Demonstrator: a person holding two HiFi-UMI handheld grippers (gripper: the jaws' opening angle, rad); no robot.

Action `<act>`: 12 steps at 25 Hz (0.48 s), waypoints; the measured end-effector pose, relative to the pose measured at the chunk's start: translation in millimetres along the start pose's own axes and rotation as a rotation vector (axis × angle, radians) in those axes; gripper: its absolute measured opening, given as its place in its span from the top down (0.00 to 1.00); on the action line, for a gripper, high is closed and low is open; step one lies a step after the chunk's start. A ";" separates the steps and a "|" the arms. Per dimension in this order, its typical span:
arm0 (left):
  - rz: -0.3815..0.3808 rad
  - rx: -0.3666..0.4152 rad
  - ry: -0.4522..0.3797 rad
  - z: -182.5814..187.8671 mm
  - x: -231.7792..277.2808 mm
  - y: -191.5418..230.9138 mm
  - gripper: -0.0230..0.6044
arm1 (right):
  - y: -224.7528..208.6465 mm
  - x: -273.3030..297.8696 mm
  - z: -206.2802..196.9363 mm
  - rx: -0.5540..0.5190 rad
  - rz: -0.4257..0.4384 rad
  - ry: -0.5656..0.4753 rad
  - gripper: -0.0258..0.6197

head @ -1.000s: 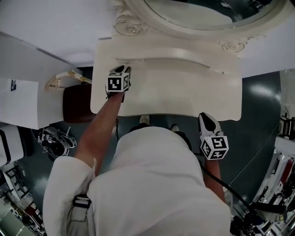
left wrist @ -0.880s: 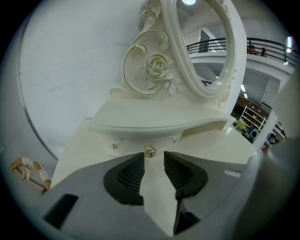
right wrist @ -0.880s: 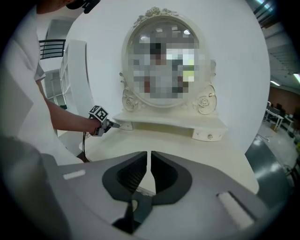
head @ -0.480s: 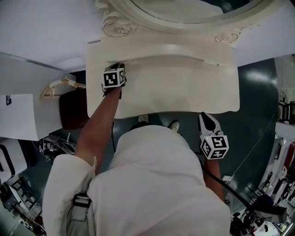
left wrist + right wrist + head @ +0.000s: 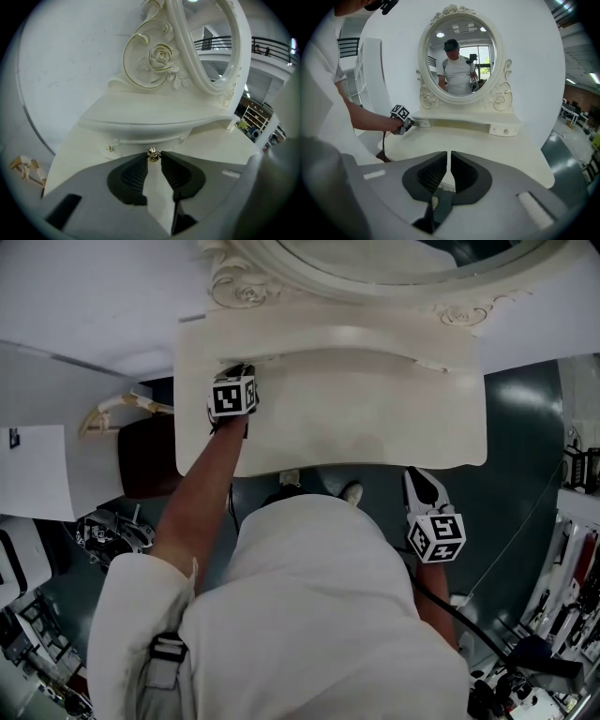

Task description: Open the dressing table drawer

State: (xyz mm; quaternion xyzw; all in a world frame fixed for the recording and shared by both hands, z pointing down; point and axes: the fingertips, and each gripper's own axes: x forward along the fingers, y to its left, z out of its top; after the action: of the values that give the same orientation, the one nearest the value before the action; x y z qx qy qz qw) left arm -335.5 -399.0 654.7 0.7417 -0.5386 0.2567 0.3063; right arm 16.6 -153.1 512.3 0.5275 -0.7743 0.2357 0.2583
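— Closer to the shelf (image 5: 154, 117) than a second ago, my left gripper (image 5: 244, 373) has been closing its jaws.
— On what?
— They pinch the knob (image 5: 152, 153) of the drawer (image 5: 136, 144), shut under the shelf at the tabletop's (image 5: 375, 418) back left.
— And your right gripper (image 5: 419, 479)?
— Hanging off the front edge, jaws closed on nothing.

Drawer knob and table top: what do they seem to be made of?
The drawer knob looks like polished, pale gold metal: it glints. The table top is likely painted wood or board, smooth cream satin with a soft sheen; paint hides the core.
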 end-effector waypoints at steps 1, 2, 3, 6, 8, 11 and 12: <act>0.001 0.002 0.001 -1.4 -1.5 -0.3 0.81 | 0.5 0.3 -0.8 -0.001 0.004 0.002 0.92; 0.002 0.004 0.002 -2.9 -3.0 -0.7 0.81 | 1.0 0.7 -1.5 -0.002 0.008 0.004 0.92; 0.000 0.006 0.003 -4.7 -3.7 -1.3 0.81 | 1.5 1.2 -1.9 -0.002 0.012 0.006 0.92; -0.009 0.009 0.006 -9.8 -4.8 -3.9 0.81 | 3.7 3.5 -1.8 -0.004 0.024 0.006 0.92; -0.010 0.009 0.008 -13.6 -7.5 -5.0 0.81 | 6.1 5.0 -2.0 -0.005 0.033 0.006 0.92; -0.012 0.010 0.013 -20.1 -11.8 -6.9 0.81 | 9.3 6.4 -2.3 -0.008 0.042 0.006 0.92; -0.013 0.012 0.014 -22.0 -13.0 -7.3 0.81 | 9.9 6.7 -2.5 -0.009 0.043 0.005 0.92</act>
State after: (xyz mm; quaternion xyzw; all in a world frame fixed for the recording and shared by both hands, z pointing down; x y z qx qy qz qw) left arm -333.3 -372.9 659.1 0.7451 -0.5301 0.2634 0.3072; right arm 5.6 -153.0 517.6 0.5088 -0.7859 0.2390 0.2576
